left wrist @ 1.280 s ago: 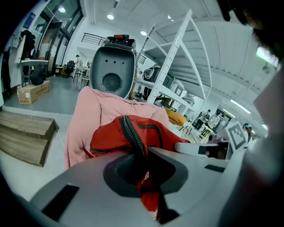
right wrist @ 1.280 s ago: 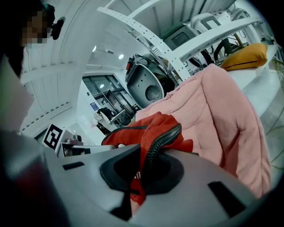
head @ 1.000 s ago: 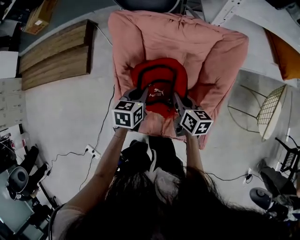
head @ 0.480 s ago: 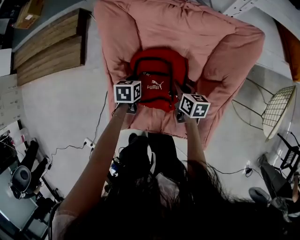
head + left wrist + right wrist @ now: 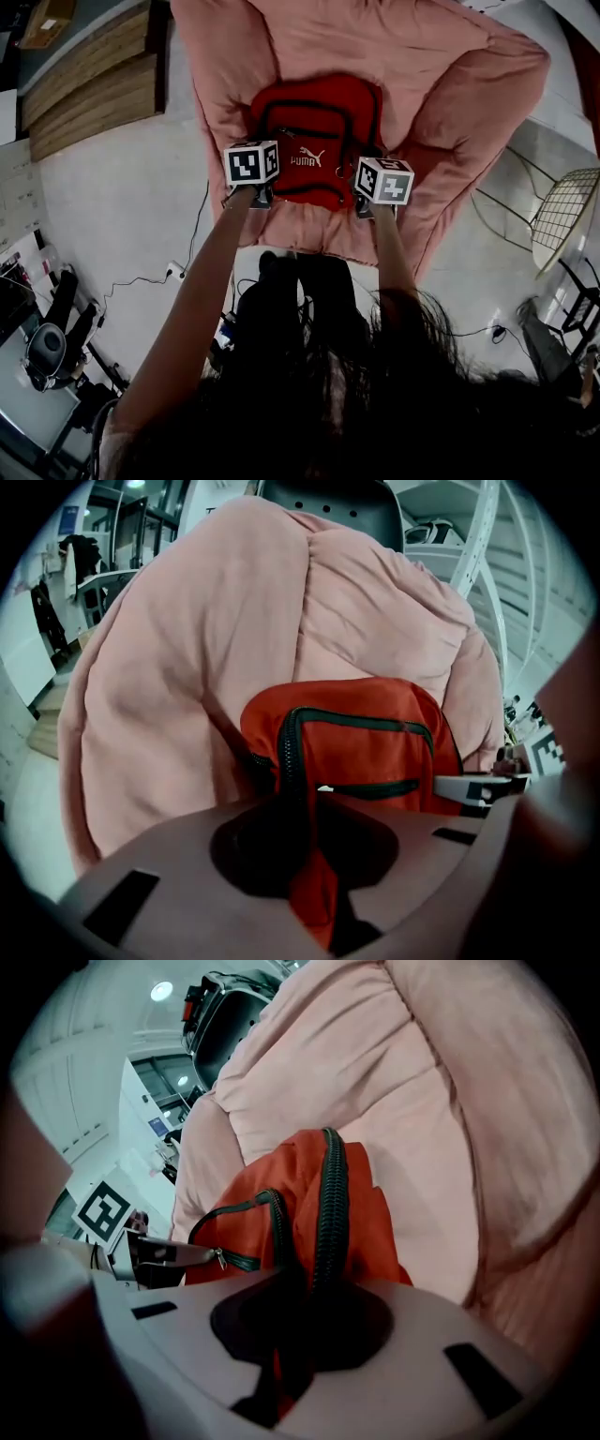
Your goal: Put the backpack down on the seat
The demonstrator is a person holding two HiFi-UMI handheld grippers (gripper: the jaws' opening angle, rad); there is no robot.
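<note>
Dim indoor light, fisheye-warped dark edges

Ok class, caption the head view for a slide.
Left claw and right claw pinch a red backpack against a pink seat.

A red backpack (image 5: 314, 131) is seen on the pink seat (image 5: 441, 84), flanked at its near corners by the left tongs (image 5: 262, 187) and right tongs (image 5: 367, 195). Planks (image 5: 84, 84) are laid on the floor (image 5: 122, 216).

Backpack (image 5: 317, 122) lower corners hidden behind marker cubes (image 5: 251, 162); seat (image 5: 450, 75) top cropped.
</note>
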